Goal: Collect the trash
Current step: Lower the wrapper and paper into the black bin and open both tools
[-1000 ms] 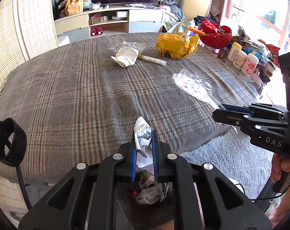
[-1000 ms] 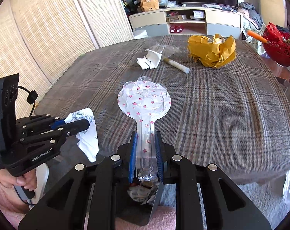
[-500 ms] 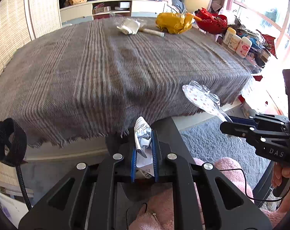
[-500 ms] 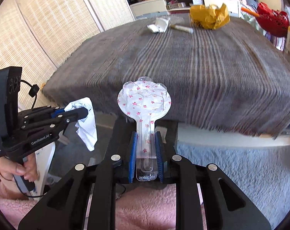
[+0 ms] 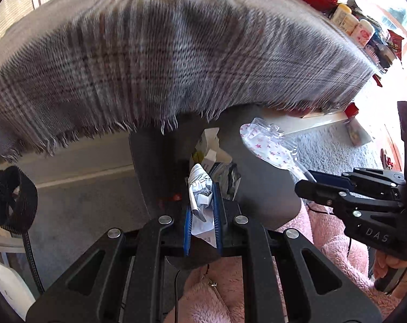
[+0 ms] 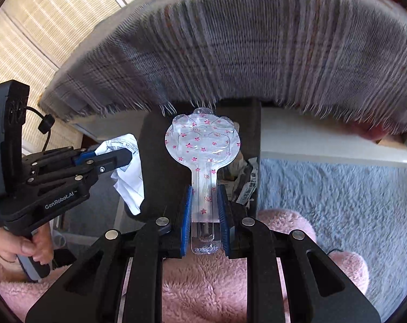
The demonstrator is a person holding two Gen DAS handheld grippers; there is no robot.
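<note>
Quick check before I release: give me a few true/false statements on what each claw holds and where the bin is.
1. The left claw is shut on crumpled paper. True.
2. The right claw is open and holds nothing. False: it is shut on a clear star-printed plastic pack, gripped by its stem.
3. A dark bin with trash already in it stands below both claws, under the blanket edge. True.
4. The paper is already lying in the bin. False: it is between the left claw's pads.
5. The plastic pack's round end points away from the right claw. True.
</note>
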